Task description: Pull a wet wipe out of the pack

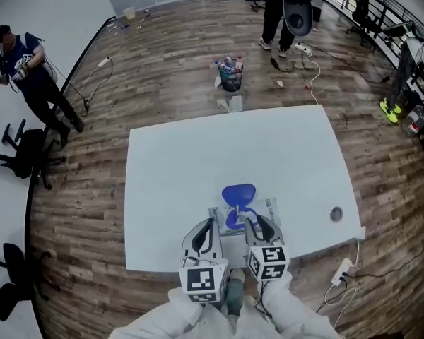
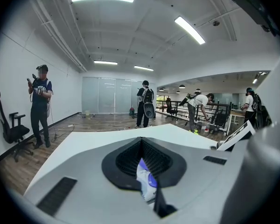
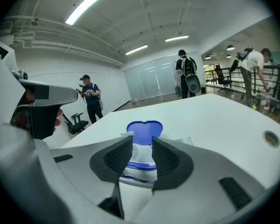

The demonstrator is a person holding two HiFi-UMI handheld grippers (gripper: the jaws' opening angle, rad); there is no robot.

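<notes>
The wet wipe pack (image 1: 263, 209) lies near the front edge of the white table (image 1: 198, 161), its blue lid (image 1: 239, 193) flipped open and standing up. My left gripper (image 1: 213, 226) is at the pack's left end; in the left gripper view its jaws (image 2: 141, 141) are closed, with the pack's white and blue film (image 2: 147, 181) pinched between them. My right gripper (image 1: 253, 224) hovers over the pack's opening. In the right gripper view its jaws (image 3: 142, 141) stand apart around a white wipe tuft (image 3: 141, 154) that pokes up in front of the lid (image 3: 144, 129).
A round cable hole (image 1: 336, 214) sits in the table at the right. A power strip (image 1: 343, 268) lies on the floor by the front right corner. A bin (image 1: 230, 73) stands beyond the far edge. People and office chairs are further off.
</notes>
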